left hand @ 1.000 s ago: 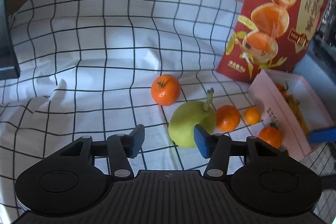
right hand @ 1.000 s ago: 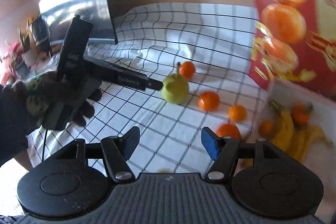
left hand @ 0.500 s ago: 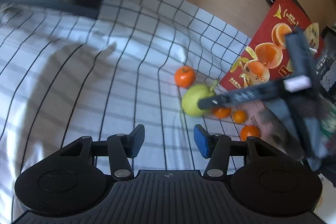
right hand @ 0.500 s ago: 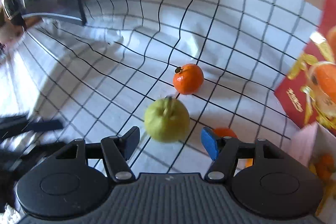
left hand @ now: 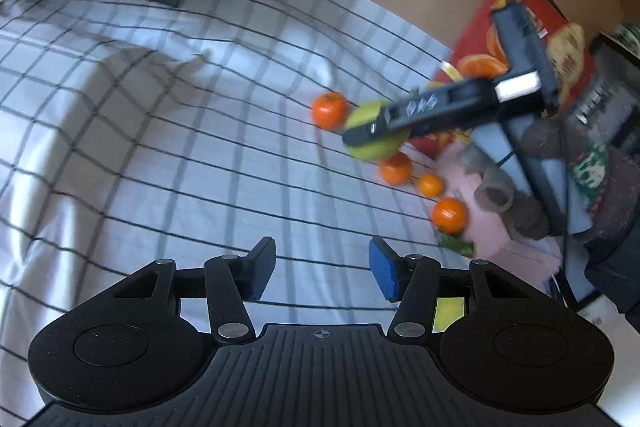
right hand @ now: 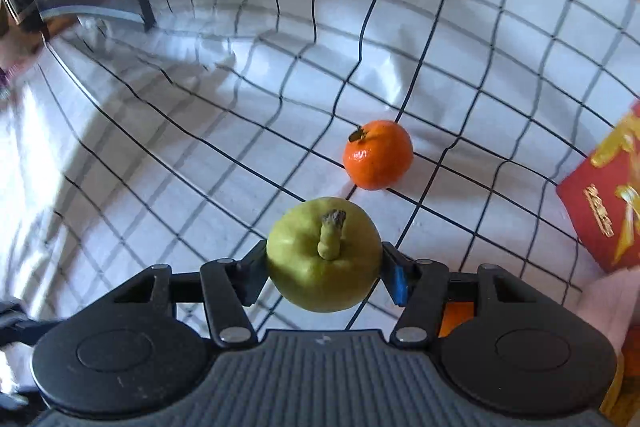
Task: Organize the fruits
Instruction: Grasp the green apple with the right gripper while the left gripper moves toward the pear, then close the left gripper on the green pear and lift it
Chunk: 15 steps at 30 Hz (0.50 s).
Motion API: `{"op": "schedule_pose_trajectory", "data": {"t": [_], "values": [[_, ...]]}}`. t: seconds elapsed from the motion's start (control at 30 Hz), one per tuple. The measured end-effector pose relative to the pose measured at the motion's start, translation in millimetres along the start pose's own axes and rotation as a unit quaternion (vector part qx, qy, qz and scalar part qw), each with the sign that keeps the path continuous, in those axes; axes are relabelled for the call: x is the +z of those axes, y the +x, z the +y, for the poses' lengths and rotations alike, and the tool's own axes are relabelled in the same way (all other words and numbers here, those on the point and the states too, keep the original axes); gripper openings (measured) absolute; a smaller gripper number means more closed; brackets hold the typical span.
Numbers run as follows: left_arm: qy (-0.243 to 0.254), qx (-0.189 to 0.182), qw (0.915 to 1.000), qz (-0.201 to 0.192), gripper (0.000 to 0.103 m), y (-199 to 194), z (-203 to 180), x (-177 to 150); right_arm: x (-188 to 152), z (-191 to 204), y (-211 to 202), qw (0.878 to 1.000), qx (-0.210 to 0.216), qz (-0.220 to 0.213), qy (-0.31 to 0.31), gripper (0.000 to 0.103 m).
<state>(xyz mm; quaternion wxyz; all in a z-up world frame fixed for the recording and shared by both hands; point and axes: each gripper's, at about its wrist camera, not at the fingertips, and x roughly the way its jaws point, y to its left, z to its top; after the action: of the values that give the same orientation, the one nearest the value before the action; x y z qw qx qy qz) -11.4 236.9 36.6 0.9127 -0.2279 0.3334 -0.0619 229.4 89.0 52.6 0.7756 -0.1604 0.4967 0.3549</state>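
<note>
- The green pear (right hand: 324,255) sits stem-up on the checked cloth (right hand: 200,147), between the right gripper (right hand: 324,267) pads — the jaws are closing and both pads already touch its sides.
- A tangerine (right hand: 378,155) lies just beyond it, slightly right.
- A red box (right hand: 604,203) stands at far right.
- The left gripper (left hand: 322,269) hovers over bare cloth — jaws apart, nothing between them.

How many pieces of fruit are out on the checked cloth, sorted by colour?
Counting in the left wrist view:
Orange fruits: 4, at and.
Green fruit: 1, sitting between the fingers of the right tongs, whose jaws are closing.
Total: 5.
</note>
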Motion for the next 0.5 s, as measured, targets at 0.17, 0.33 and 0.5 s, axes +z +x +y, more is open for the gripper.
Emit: {"op": "schedule_pose_trajectory", "data": {"t": [0.17, 0.33, 0.5], "values": [[0.088, -0.046, 0.995, 0.017, 0.057, 7.3, -51.1, -6.3, -28.4, -5.1, -78.0, 0.997, 0.022, -0.072, 0.009, 0.058], [0.216, -0.055, 0.974, 0.043, 0.057, 22.7, -116.7, -25.4, -86.5, -23.3, -142.2, 0.994, -0.007, -0.107, 0.028, 0.058], [0.24, -0.026, 0.9675, 0.074, 0.057, 49.5, -146.0, -38.1, -156.2, -40.4, -176.6, 0.991, -0.04, -0.112, 0.064, 0.058]]}}
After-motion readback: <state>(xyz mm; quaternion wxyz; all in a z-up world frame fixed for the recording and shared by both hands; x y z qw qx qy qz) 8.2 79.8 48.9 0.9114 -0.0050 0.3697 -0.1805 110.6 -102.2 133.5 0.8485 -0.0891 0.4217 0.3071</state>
